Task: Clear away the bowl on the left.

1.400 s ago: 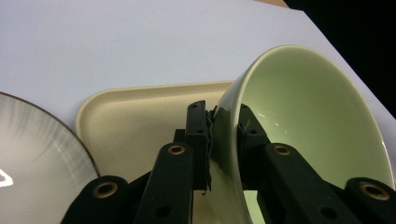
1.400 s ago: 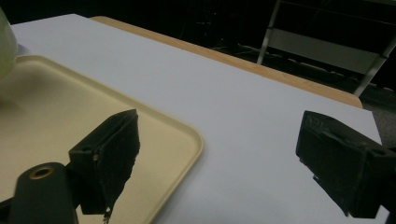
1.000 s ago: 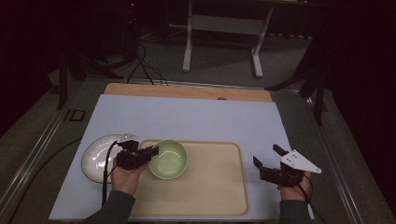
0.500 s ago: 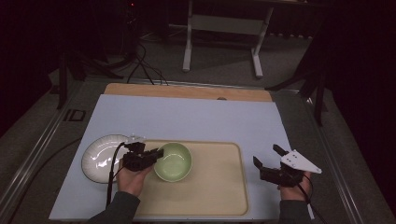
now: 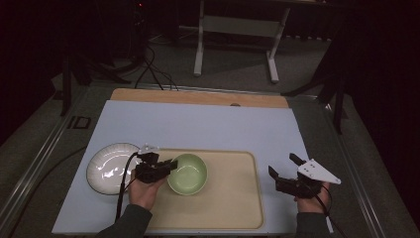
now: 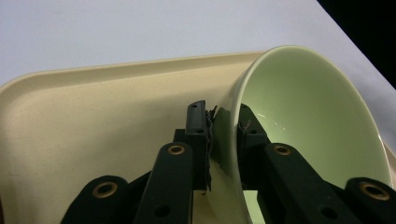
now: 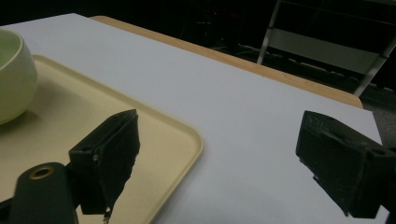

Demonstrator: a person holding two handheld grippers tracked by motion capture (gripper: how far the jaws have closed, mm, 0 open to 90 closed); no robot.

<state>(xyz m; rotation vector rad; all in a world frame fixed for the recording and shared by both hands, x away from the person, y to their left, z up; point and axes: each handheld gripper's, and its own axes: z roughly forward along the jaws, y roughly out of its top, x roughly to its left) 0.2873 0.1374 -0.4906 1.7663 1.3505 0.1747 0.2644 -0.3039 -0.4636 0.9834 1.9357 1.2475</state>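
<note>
A pale green bowl (image 5: 188, 173) rests on the left part of a beige tray (image 5: 233, 198). My left gripper (image 5: 170, 164) is shut on the bowl's near-left rim; in the left gripper view one jaw sits outside the wall and the other inside the bowl (image 6: 303, 116). The tray's (image 6: 93, 121) bare surface spreads beneath and to the left of the jaws. My right gripper (image 5: 285, 167) hovers open just off the tray's right edge, above the light table, nothing between its jaws. In the right gripper view the bowl (image 7: 14, 74) stands at far left on the tray (image 7: 154, 135).
A white plate (image 5: 110, 167) lies on the table left of the tray, right beside my left hand. The pale table surface (image 5: 198, 126) stretches beyond the tray to a wooden strip (image 5: 198, 97) at the far edge. Cables and a metal stand lie on the dark floor beyond.
My left gripper has carried the green bowl slightly rightward along the tray, away from the white plate. The right gripper has stayed in place, still open.
</note>
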